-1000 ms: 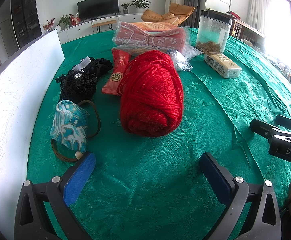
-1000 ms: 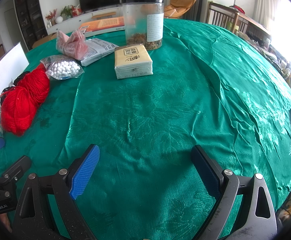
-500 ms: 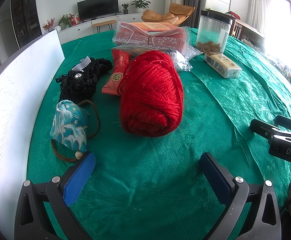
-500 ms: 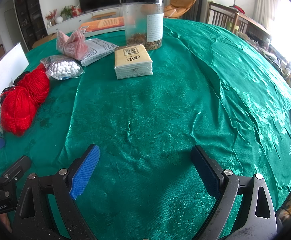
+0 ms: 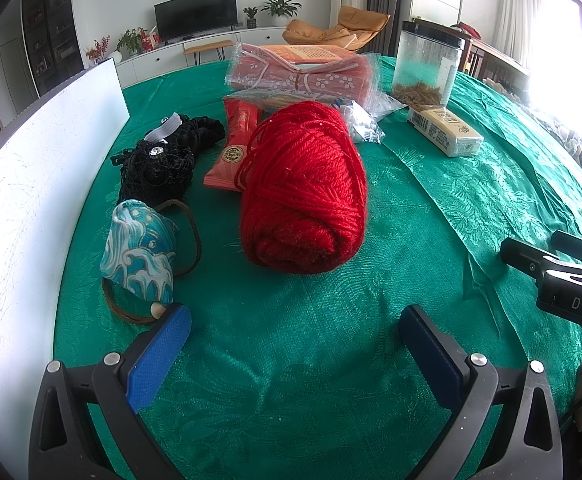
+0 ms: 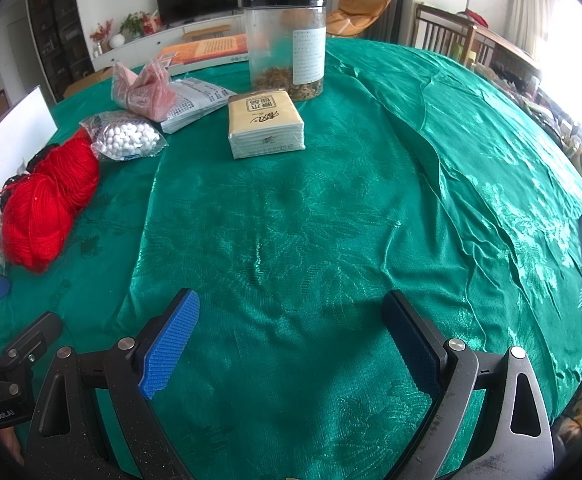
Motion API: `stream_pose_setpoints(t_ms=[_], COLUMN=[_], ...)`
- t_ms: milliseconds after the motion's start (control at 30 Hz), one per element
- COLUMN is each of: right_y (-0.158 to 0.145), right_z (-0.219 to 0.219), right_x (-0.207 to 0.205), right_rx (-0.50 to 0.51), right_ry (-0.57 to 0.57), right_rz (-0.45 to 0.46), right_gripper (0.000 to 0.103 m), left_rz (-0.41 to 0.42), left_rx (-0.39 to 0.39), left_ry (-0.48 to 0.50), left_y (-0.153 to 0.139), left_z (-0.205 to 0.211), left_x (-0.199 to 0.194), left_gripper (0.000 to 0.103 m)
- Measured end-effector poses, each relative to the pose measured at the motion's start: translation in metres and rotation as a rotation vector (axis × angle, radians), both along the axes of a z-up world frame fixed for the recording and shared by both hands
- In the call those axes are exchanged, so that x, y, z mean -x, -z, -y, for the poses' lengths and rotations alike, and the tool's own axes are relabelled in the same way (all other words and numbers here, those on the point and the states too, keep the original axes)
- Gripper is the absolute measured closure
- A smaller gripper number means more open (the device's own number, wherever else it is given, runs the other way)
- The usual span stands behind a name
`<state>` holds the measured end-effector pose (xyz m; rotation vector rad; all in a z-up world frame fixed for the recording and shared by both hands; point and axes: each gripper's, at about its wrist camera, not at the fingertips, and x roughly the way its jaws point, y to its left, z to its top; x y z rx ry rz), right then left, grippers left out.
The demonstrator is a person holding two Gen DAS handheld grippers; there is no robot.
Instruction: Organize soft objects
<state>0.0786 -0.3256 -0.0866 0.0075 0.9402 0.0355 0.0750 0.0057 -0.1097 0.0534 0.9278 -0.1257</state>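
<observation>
Yarn, a plump red wool skein (image 5: 305, 188), lies at twelve o'clock ahead of the wide-open, empty left gripper (image 5: 295, 344) on the green cloth surface (image 6: 291, 220), so advance low, straddle its middle, squeeze gently.

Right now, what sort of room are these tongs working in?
Most likely a home living and dining room: a television on a low white cabinet, an orange lounge chair, and a table under a green patterned cloth.

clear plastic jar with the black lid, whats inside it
A low layer of brownish dried bits lies at the bottom of the clear plastic jar; above them it looks empty. Its white label hides part.
</observation>
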Motion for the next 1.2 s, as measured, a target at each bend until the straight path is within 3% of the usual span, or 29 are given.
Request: stream_pose_setpoints(t_ms=[1200], right_y=[0.0005], right_z=[-0.0001], right_x=[0.0042], right_rx=[-0.003], right_ry=[0.02], right_rz=[0.018], right_gripper=[0.008], left_rz=[0.0], left_rx=[-0.001], left_ry=[-0.001], left_y=[-0.0002], left_z=[0.0003], left_x=[-0.0002], left_gripper=[0.0])
